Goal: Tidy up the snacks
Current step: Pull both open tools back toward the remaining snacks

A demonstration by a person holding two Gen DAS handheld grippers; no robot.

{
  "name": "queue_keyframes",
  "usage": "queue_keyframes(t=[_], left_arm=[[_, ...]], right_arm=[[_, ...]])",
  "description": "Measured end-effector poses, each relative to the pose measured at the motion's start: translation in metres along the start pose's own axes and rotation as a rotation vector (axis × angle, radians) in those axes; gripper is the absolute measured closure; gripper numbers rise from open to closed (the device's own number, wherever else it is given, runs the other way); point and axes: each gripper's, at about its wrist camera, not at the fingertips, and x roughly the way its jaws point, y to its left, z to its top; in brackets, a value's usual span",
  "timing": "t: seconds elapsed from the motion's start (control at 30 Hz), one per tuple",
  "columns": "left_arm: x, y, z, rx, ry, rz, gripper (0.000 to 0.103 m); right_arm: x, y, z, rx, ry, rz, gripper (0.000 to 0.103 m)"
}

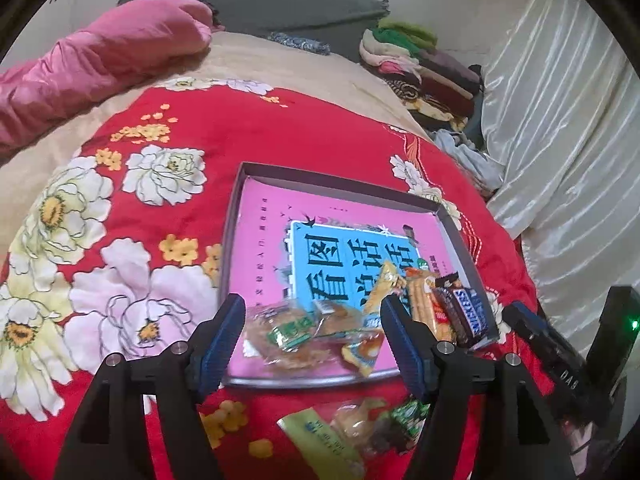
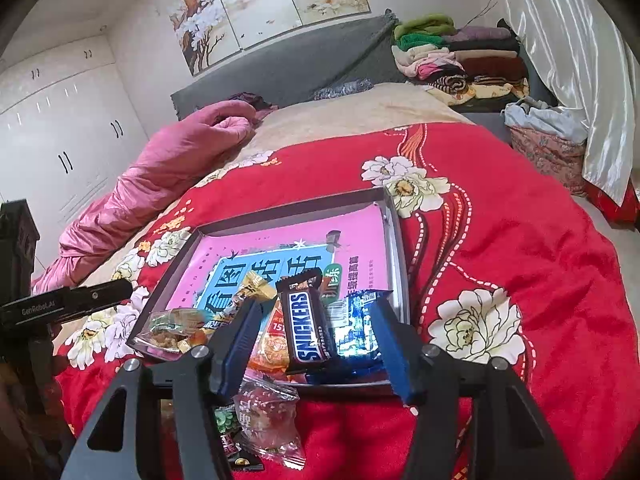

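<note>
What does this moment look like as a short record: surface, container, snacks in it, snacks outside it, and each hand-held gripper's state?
surface: red floral quilt on a bed
container: shallow box with a pink printed sheet inside
snacks in box: Snickers bar, blue packet, orange packet, clear-wrapped pastries
snacks outside box: loose packets on the quilt at the near edge
left hand-held gripper: open, nothing gripped
right hand-held gripper: open, above the Snickers bar, nothing gripped

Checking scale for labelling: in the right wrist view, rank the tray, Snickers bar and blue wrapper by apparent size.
1. tray
2. Snickers bar
3. blue wrapper, partly hidden by the bar, so its place below the bar is unsure.
</note>
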Motion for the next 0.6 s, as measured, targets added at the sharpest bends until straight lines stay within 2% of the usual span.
queue_keyframes(t=[0.6], left_arm=[[-0.015,-0.005,-0.026,0.085,0.032,-0.01,0.031]], right_arm=[[-0.016,0.019,-0.018,-0.037,0.012,0.011,0.041]])
